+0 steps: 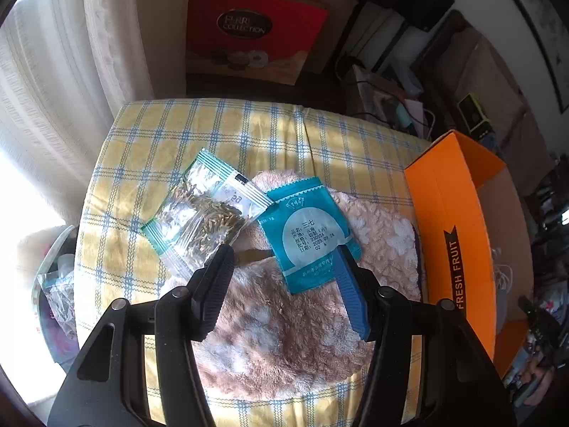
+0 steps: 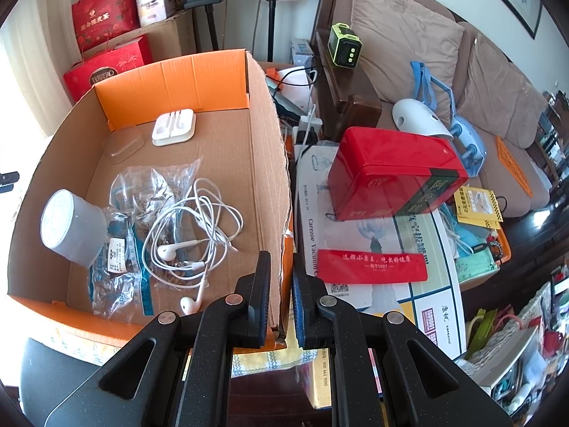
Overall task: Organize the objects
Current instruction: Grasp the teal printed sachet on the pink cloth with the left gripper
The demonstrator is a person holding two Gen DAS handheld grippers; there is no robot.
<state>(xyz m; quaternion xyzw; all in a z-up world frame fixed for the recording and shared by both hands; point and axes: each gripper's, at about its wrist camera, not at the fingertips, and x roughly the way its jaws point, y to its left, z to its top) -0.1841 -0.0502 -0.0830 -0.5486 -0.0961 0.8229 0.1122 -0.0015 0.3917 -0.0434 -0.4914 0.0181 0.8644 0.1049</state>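
Left wrist – teal packet touching right finger of spread left gripper

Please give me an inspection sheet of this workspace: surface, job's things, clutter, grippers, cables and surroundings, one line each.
Surface: checked yellow cloth with a fluffy pink blanket on it.
Job's things: clear seed packet and teal packet on the blanket; orange cardboard box holding white earphones, earphone case, plastic bags.
Clutter: red tin, papers beside the box.
Grippers: left gripper open above the packets; right gripper clamped on the box wall.
Cables: charger leads behind the box.
Surroundings: sofa, curtain.
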